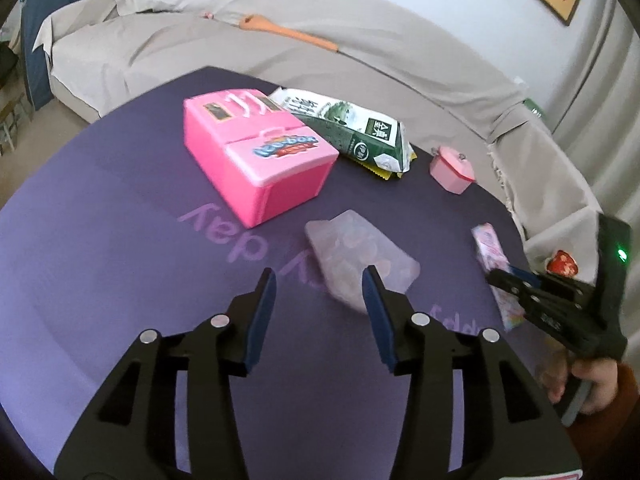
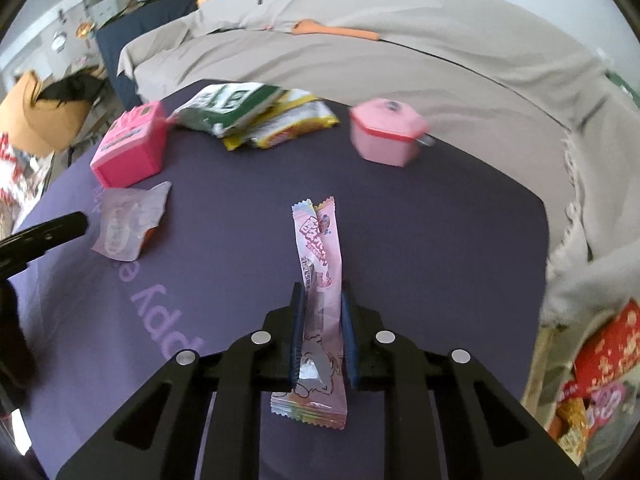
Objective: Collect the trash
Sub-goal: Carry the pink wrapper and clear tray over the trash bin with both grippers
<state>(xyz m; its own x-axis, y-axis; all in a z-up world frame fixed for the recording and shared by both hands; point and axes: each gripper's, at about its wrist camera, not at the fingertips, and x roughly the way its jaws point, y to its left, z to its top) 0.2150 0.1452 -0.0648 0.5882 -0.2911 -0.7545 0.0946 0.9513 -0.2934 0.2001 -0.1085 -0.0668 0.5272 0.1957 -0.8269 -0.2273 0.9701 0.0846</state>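
My right gripper (image 2: 322,300) is shut on a long pink candy wrapper (image 2: 320,256) and holds it above the purple mat (image 2: 440,240). The same gripper (image 1: 504,278) and wrapper (image 1: 490,248) show at the right of the left wrist view. My left gripper (image 1: 320,284) is open and empty, just above a clear crumpled plastic wrapper (image 1: 352,256), which lies by its right finger. That wrapper also shows at the left of the right wrist view (image 2: 128,220).
A pink toy box (image 1: 256,156) stands on the mat, with a green and white snack bag (image 1: 352,128) behind it and a yellow packet (image 2: 292,124) beside that. A small pink pot (image 1: 452,170) sits far right. A beige-covered sofa (image 1: 280,48) curves behind the table.
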